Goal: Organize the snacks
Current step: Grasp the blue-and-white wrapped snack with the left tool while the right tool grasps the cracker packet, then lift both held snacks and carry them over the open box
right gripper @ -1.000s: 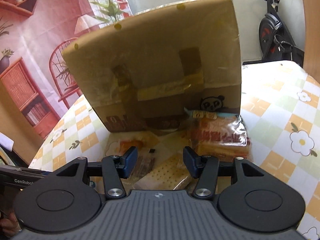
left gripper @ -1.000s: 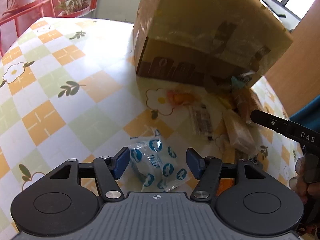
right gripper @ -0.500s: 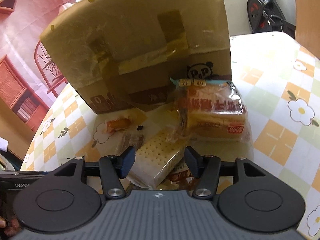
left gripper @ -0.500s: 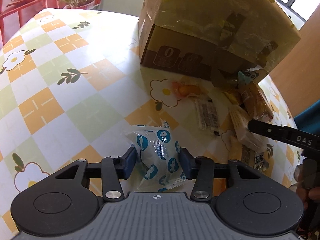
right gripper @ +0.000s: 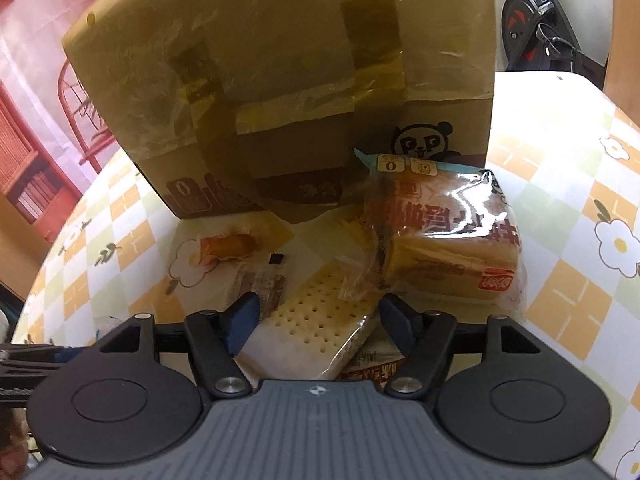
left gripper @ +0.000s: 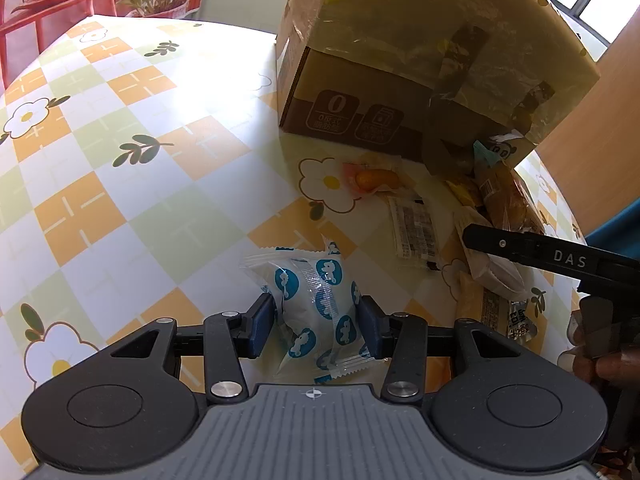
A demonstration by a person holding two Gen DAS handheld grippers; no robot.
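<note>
My left gripper (left gripper: 318,320) is shut on a white snack packet with blue round prints (left gripper: 316,296), both pads pressing its sides just above the tablecloth. My right gripper (right gripper: 318,312) is open, its jaws on either side of a wrapped cracker sandwich (right gripper: 312,320) without touching it. A bagged bread loaf (right gripper: 444,236) lies right of it, against a large taped cardboard box (right gripper: 280,80). The box also shows in the left wrist view (left gripper: 420,60). The right gripper's finger (left gripper: 532,250) reaches in from the right in the left wrist view.
An orange wrapped candy (left gripper: 374,178) and a flat barcode packet (left gripper: 414,232) lie on the checkered flower tablecloth (left gripper: 120,160) in front of the box. Another packet (right gripper: 372,364) lies under the cracker. An exercise bike (right gripper: 536,20) stands behind the table.
My left gripper has closed on the blue-print packet. My right gripper has moved forward and down so that the cracker sandwich sits between its open jaws.
</note>
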